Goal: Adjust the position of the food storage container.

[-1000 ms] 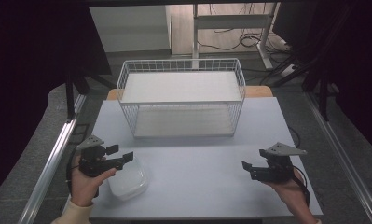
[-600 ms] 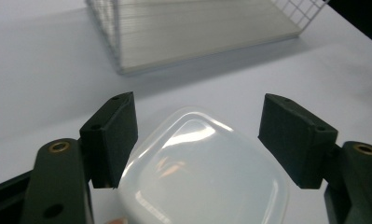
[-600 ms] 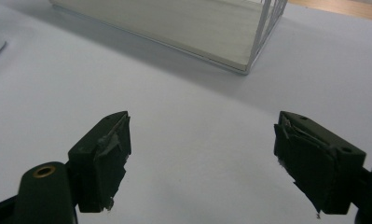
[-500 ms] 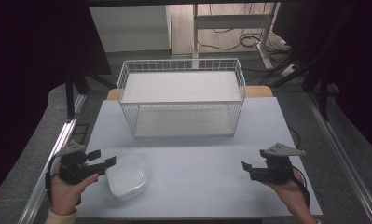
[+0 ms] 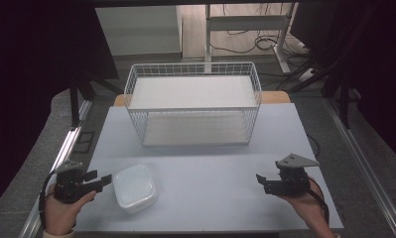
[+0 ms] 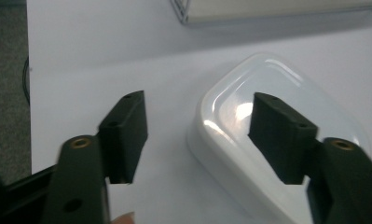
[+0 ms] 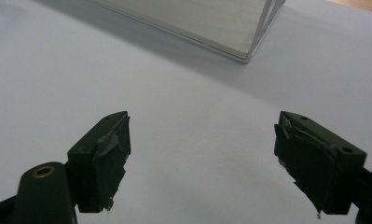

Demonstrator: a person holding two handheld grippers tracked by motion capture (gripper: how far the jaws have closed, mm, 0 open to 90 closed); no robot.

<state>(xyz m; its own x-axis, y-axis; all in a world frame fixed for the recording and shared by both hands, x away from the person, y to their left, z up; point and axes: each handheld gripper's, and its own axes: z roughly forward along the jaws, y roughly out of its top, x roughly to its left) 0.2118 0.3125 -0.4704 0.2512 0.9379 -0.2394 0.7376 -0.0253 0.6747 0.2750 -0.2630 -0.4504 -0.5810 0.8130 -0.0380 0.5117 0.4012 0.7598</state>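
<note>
We note a white, glossy plastic tub (image 5: 134,187) with rounded corners, lying on the matte pale table (image 5: 210,173) near its front left, well in front of the white wire basket (image 5: 193,101). The left gripper (image 6: 197,135) straddles the tub's near edge; its jaws have just been closing, with the pads not yet pressing. The right gripper (image 7: 202,158) stands released over bare table.

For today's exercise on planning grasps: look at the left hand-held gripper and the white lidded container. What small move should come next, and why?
Probably ease the left hand-held gripper forward a little so the white container's near edge sits deeper between the jaws. They have just been closing, yet one pad is above the lid and the other beside the wall, neither pressing, so the grip isn't made yet.
</note>
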